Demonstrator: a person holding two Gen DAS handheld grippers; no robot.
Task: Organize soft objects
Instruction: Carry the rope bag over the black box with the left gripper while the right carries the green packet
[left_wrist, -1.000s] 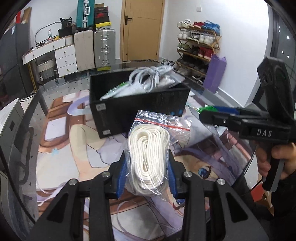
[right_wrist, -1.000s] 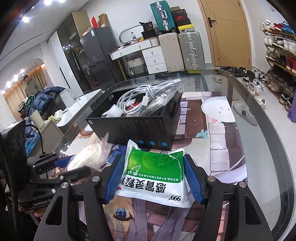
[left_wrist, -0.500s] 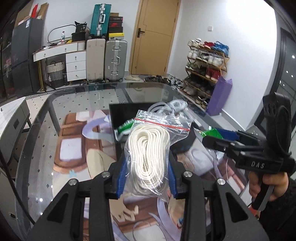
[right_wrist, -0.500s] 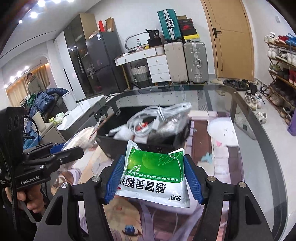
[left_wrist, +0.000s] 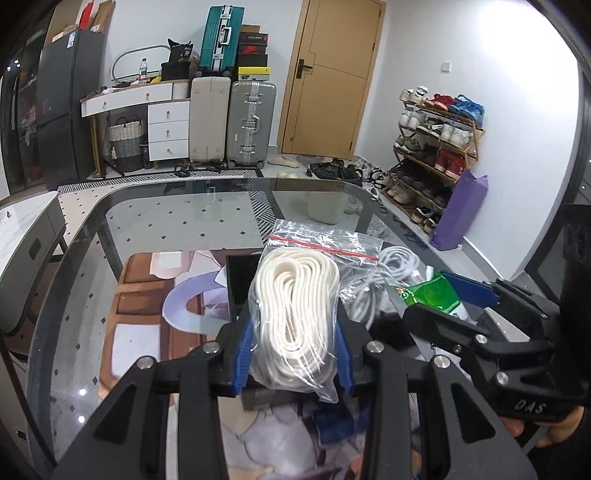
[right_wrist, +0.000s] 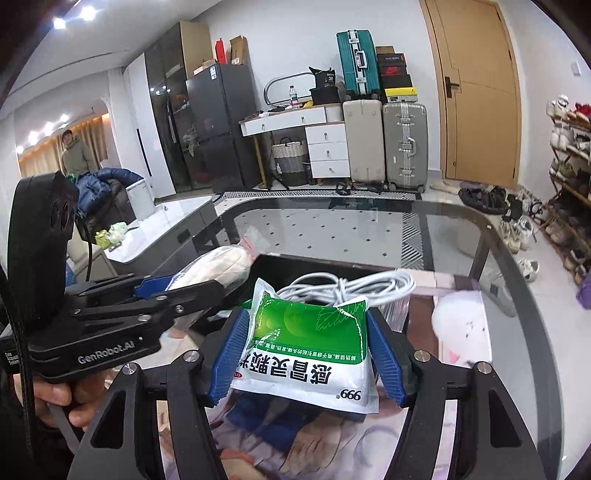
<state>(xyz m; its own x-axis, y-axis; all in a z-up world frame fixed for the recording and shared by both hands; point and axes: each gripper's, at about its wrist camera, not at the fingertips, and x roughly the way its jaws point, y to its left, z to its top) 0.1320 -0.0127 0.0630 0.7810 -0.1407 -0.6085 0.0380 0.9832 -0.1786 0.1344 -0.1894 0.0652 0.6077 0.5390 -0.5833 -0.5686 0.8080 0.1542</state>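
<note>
1. Two hand-held grippers are in view, both loaded. We see the left hand-held gripper (left_wrist: 293, 354) w/ its blue pads clamped on a clear zip bag of white rope (left_wrist: 295, 314); the bag stands upright between the pads, red zip strip at the top.
2. The right hand-held gripper (right_wrist: 304, 350) is closed on a green-and-white medicine packet (right_wrist: 306, 347), pads pressing both side edges; the printed text reads upside down from this wrist cam.
3. Both items are off the table (left_wrist: 155, 221), held over a black box (right_wrist: 295, 264) that sits on the glass top.
4. In the box we see coiled white cables (right_wrist: 354, 284) plus a clear plastic bag; other contents are too hidden to name.
5. From the left cam, the right hand-held gripper (left_wrist: 439, 295) sits just to the right, green packet (left_wrist: 434, 295) over the box's right part, near the cables (left_wrist: 388, 269).
6. From the right cam, the left hand-held gripper (right_wrist: 177, 286) is just beside on the left, the rope bag (right_wrist: 218, 266) over the box's left rear edge.
7. We can't tell whether either item touches the box contents.
8. Bkgd: suitcases (left_wrist: 229, 118), a wooden door (left_wrist: 328, 81), a shoe rack (left_wrist: 436, 147).
</note>
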